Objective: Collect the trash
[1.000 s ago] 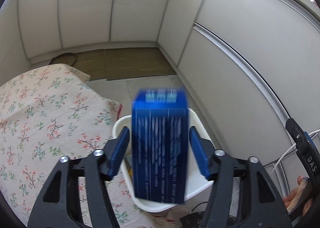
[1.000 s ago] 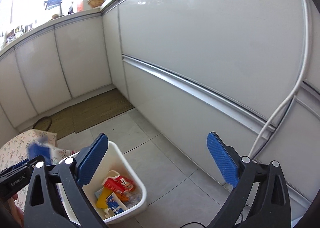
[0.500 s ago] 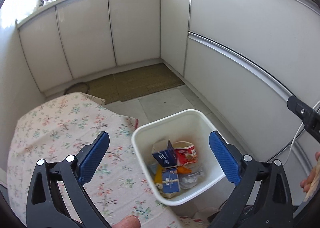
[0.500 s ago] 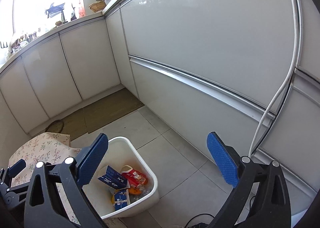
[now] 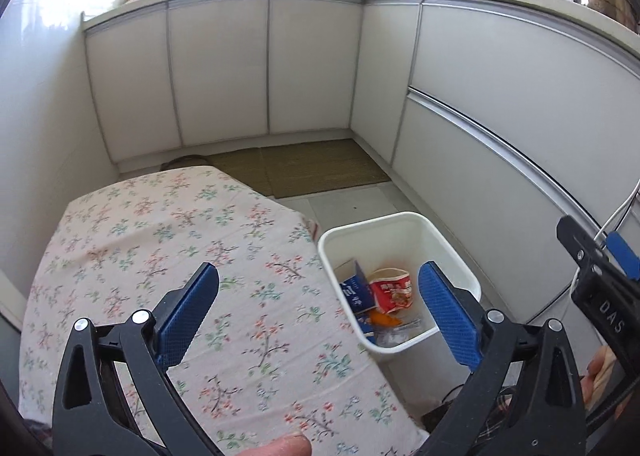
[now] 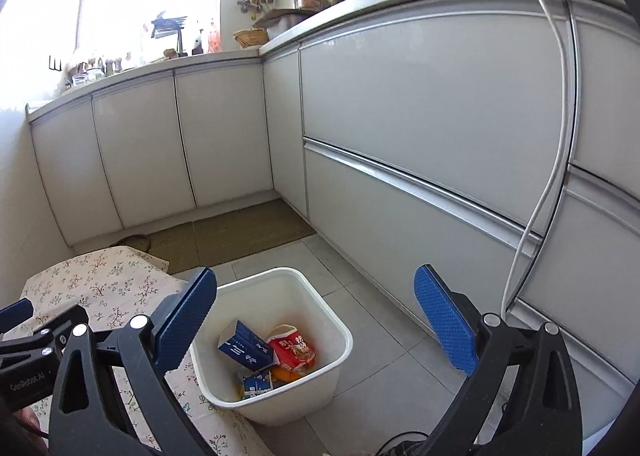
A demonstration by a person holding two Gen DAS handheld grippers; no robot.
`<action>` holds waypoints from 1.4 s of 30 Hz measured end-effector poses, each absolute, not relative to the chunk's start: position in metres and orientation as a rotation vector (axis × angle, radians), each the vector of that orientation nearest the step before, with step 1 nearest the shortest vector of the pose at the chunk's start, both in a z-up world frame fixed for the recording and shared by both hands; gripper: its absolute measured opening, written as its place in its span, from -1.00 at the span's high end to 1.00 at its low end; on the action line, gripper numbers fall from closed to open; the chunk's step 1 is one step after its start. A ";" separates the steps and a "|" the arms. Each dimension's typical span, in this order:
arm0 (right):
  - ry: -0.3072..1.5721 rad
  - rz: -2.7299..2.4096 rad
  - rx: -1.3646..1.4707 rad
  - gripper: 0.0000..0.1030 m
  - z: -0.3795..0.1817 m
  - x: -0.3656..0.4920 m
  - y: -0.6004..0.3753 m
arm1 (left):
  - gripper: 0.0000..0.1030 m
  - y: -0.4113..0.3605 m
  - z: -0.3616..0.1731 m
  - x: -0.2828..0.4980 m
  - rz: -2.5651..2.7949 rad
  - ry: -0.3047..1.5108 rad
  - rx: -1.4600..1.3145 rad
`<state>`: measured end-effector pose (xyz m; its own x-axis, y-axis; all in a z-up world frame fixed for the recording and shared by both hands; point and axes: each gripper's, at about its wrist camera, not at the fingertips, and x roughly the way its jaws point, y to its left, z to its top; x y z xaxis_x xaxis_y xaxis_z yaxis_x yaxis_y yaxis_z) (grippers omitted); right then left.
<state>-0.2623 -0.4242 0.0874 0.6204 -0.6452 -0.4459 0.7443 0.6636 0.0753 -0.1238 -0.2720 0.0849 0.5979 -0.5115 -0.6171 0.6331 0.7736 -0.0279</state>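
— While both jaws stood spread, was anything held?
— No. The left hand-held gripper [image 5: 318, 310] and right hand-held gripper [image 6: 316, 318] were empty; the blue carton [image 6: 245, 346] and red wrapper [image 6: 294, 352] lay inside the white plastic bin [image 6: 344, 340].
— Anything left?
— The floral cloth surface [image 5: 160, 223] beside the bin showed no trash; probably finished.

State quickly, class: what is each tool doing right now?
Left tool: open, holding nothing.
Right tool: open, holding nothing.
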 end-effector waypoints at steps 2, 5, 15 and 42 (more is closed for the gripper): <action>0.423 -0.771 0.284 -0.87 0.084 -0.260 -0.422 | -0.86 -0.261 0.089 -0.128 -0.652 0.620 0.182; 0.452 -0.738 0.304 -0.87 0.078 -0.256 -0.417 | -0.86 -0.252 0.097 -0.130 -0.650 0.594 0.151; 0.424 -0.743 0.237 -0.87 0.076 -0.254 -0.406 | -0.86 -0.251 0.089 -0.121 -0.634 0.631 0.155; 0.462 -0.723 0.256 -0.87 0.067 -0.250 -0.412 | -0.86 -0.256 0.082 -0.119 -0.622 0.650 0.163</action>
